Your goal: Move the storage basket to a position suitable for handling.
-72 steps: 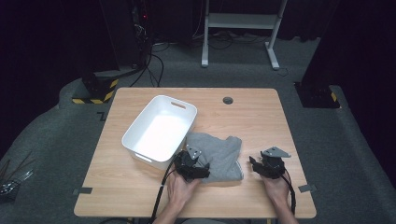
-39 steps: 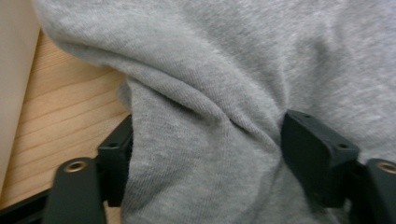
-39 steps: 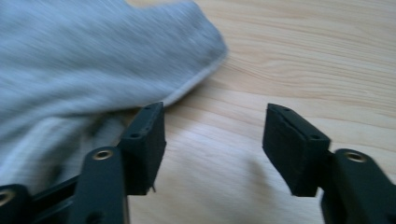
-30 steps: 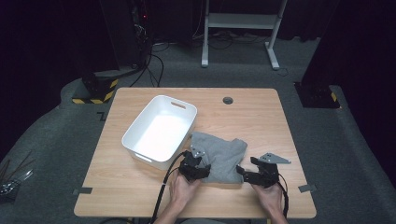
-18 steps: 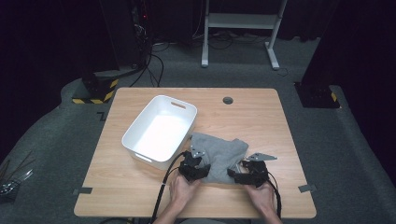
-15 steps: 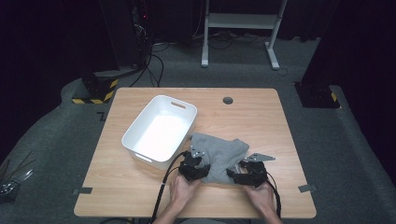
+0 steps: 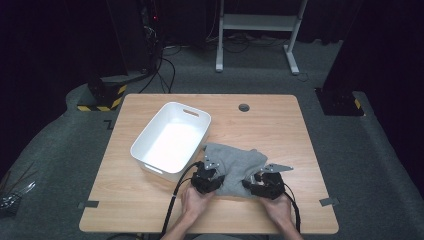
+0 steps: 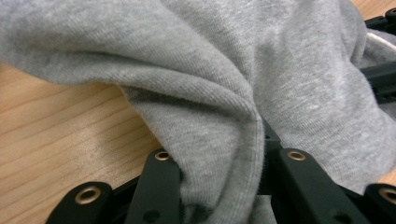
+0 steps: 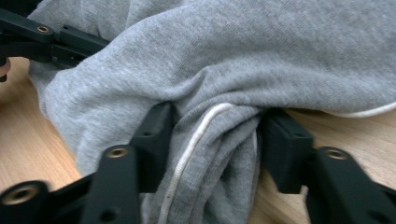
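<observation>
Jaws of both grippers have just been closing and now pinch bunched folds of the grey cloth (image 7: 235, 165): left gripper (image 7: 207, 176) and right gripper (image 7: 262, 182) at its near edge. It lies crumpled on the table (image 7: 270, 120) beside the white bin (image 7: 170, 140), long axis running left to right.

The right gripper (image 7: 259, 181) is brought in from near the tabletop's right edge to the right edge of the grey garment (image 7: 235, 162), close to the front edge of the tabletop, and its jaws have just been closing, with a bunched fold gathered between them. The left gripper's (image 7: 206, 180) jaws have just been closing too, and cloth is pinched between them. The garment is drawn into a tighter heap.
</observation>
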Demonstrator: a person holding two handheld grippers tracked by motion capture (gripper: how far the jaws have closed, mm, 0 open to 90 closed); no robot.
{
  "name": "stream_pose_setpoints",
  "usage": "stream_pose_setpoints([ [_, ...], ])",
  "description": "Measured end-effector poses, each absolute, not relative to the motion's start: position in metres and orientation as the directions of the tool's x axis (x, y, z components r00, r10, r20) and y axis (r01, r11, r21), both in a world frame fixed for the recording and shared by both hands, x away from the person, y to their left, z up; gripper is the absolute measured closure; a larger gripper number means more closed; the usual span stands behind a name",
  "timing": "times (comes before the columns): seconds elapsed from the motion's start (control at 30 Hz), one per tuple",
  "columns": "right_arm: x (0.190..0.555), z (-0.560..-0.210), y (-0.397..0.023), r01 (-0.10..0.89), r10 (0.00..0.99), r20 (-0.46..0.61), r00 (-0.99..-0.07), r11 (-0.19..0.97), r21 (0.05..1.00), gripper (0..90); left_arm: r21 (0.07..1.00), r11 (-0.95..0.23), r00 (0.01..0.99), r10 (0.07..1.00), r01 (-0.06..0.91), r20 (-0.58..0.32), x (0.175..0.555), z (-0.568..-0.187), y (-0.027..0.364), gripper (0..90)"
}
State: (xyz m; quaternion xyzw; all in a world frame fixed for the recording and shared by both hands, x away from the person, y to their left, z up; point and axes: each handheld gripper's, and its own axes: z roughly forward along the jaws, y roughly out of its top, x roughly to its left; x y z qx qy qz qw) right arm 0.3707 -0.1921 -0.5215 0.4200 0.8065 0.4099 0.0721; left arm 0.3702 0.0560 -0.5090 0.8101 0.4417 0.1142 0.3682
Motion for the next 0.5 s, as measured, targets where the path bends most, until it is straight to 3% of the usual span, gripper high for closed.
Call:
stream_pose_setpoints([
  [0.07, 0.371, -0.522, -0.192, 0.616, 0.734, 0.23, -0.639, 0.311, 0.724, 54.5, 0.698, -0.343, 0.587, 0.798, 0.628, -0.137, 0.37, -0.509, 0.056, 71.3],
  [0.13, 0.372, -0.521, -0.193, 0.612, 0.725, 0.231, -0.649, 0.318, 0.724, 63.7, 0.702, -0.336, 0.589, 0.795, 0.628, -0.147, 0.37, -0.508, 0.057, 71.6],
  [0.27, 0.371, -0.52, -0.193, 0.599, 0.721, 0.216, -0.658, 0.328, 0.731, 68.3, 0.715, -0.331, 0.595, 0.79, 0.616, -0.147, 0.368, -0.505, 0.058, 71.9],
  [0.37, 0.37, -0.519, -0.194, 0.592, 0.721, 0.209, -0.66, 0.327, 0.737, 68.8, 0.72, -0.328, 0.597, 0.788, 0.612, -0.149, 0.367, -0.502, 0.058, 72.1],
  [0.5, 0.368, -0.517, -0.194, 0.578, 0.732, 0.187, -0.655, 0.327, 0.747, 61.0, 0.732, -0.331, 0.607, 0.782, 0.595, -0.14, 0.365, -0.494, 0.058, 72.5],
])
